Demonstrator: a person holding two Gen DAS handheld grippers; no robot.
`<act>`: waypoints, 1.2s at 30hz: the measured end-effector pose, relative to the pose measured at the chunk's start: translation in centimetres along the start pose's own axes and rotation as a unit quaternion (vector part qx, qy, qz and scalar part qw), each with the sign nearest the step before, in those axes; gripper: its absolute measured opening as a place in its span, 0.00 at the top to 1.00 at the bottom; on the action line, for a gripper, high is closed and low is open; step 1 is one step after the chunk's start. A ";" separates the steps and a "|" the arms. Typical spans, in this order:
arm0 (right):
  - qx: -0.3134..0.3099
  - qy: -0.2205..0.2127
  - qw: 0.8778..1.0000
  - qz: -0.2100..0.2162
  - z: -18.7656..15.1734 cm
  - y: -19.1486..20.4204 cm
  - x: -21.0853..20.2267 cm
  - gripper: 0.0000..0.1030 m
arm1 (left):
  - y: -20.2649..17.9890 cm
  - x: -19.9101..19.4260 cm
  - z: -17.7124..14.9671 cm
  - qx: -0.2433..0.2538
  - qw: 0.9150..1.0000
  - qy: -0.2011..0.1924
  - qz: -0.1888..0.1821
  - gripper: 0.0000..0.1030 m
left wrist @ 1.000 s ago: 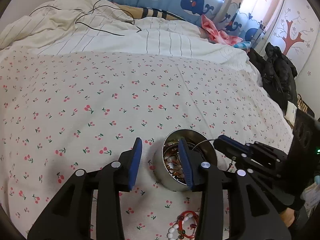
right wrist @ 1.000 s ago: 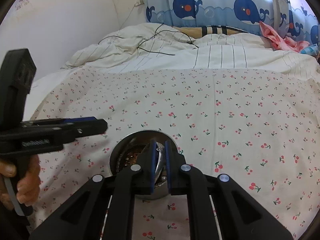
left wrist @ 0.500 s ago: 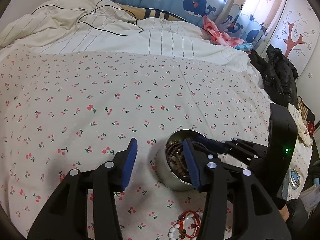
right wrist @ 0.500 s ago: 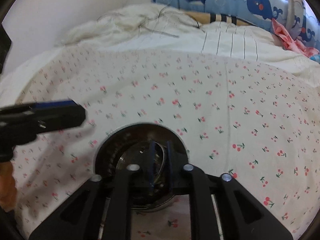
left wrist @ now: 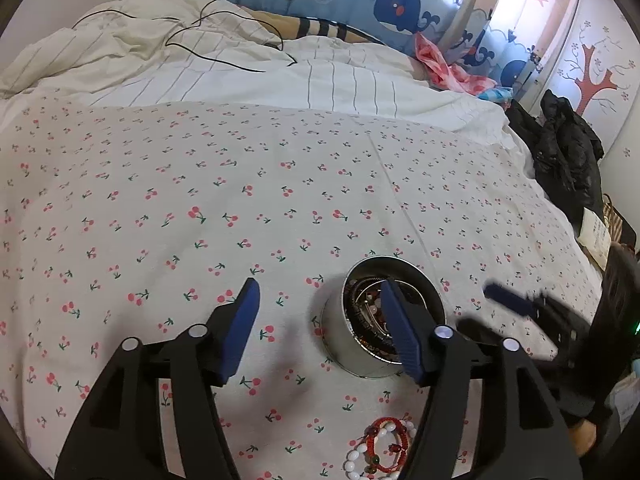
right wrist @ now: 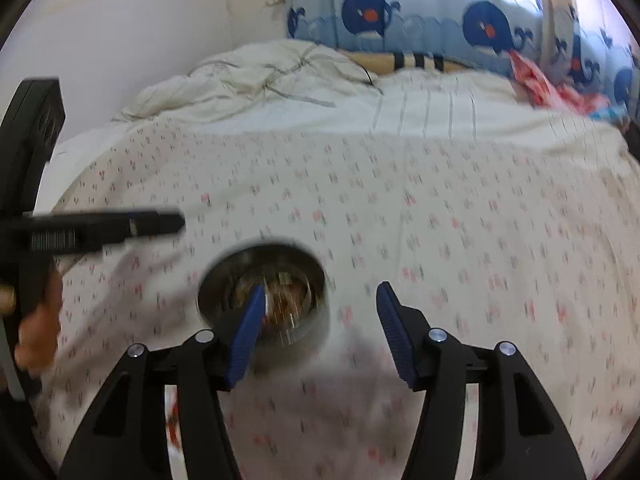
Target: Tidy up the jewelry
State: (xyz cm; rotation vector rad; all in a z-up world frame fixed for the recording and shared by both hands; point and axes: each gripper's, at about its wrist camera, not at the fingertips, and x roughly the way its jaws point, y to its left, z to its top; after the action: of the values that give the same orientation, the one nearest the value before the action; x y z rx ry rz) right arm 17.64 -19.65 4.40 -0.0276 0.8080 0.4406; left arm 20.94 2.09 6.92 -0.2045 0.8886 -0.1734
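Observation:
A round metal tin [left wrist: 360, 344] full of jewelry stands on the cherry-print bedsheet [left wrist: 200, 200]. My left gripper [left wrist: 320, 300] is open and empty, its right finger over the tin's rim. A red bead bracelet with white beads [left wrist: 380, 448] lies on the sheet below the tin. In the blurred right wrist view the tin [right wrist: 264, 296] sits behind my left finger. My right gripper [right wrist: 320, 300] is open and empty, to the right of and above the tin. It also shows in the left wrist view [left wrist: 508, 300].
A rumpled striped duvet [left wrist: 200, 60] with a black cable [left wrist: 224, 36] lies at the far side of the bed. Black clothing [left wrist: 568, 160] hangs off the right edge. Whale-print curtain [left wrist: 360, 0] behind.
My right gripper has opened, let the silvery piece go into the tin and drawn back to the right. My left gripper has opened wider.

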 end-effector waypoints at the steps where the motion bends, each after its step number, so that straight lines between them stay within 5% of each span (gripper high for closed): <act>1: 0.007 0.011 1.000 0.000 -0.8 -0.3 0.1 0.36 | 0.0 0.0 -0.1 0.000 1.000 0.000 0.001 0.38; 5: 0.056 0.079 0.995 -0.002 -4.1 -2.3 2.4 0.29 | 0.0 0.0 -0.6 0.003 1.000 0.002 0.011 0.31; 11: 0.037 0.071 0.997 0.012 -4.3 -1.8 4.3 0.08 | 0.8 -0.8 -1.9 -0.011 1.000 -0.006 0.028 0.28; 14: 0.035 0.060 0.997 0.018 -4.4 -1.8 4.1 0.07 | 1.3 -1.9 -3.8 -0.017 0.999 -0.017 0.021 0.27; 20: 0.165 0.009 0.984 0.067 -8.0 -3.8 -0.4 0.07 | 2.7 -3.9 -12.5 -0.022 1.000 -0.005 0.007 0.22; 27: 0.084 0.046 0.995 -0.006 -9.5 1.9 -2.7 0.08 | 0.1 -4.8 -16.1 0.049 0.999 -0.020 0.004 0.19; 29: 0.058 0.022 0.998 0.012 -8.7 2.8 -3.4 0.13 | -0.3 -5.0 -16.8 0.066 0.997 -0.027 0.011 0.17; 33: -0.026 0.031 0.999 0.000 -6.6 4.2 -1.7 0.60 | -0.4 -4.3 -16.5 0.071 0.997 -0.021 0.019 0.17; 36: -0.051 0.046 0.997 0.027 -6.1 4.8 0.1 0.67 | -0.6 -4.1 -16.6 0.078 0.996 -0.019 0.027 0.16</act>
State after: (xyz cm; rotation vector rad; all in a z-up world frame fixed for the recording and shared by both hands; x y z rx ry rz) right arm 11.61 -16.44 0.81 -0.1216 0.8783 0.5352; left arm 5.35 0.76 -0.03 -0.0389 0.8381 -0.1877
